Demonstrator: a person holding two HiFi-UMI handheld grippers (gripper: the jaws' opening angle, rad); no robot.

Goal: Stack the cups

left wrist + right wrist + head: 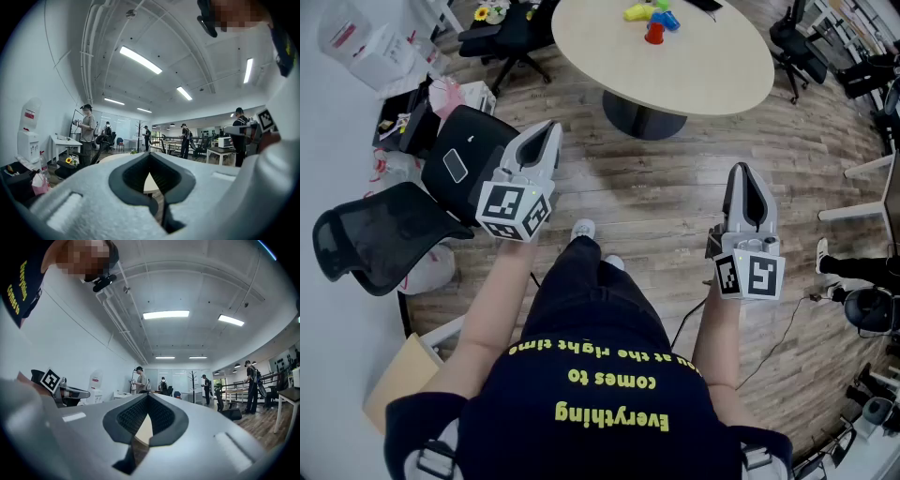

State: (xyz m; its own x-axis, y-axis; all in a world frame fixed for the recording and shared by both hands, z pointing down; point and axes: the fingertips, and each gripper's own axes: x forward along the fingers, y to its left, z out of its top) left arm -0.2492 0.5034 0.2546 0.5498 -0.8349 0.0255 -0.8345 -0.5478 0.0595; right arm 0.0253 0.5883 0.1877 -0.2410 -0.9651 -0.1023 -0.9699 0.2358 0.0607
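Wood floor runs to a round table point(712, 75), cups point(653, 21) clustered on its far side; left gripper point(550, 128) and right gripper point(741, 172) hang closed, empty, well short; stacking not begun; next, probably, approach and open.

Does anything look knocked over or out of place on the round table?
Nothing looks spilled or broken. The cups sit in a loose cluster on the round table, unstacked. The yellow cup and blue cup seem to lie on their sides, while the red cup stands. They are too small to be sure.
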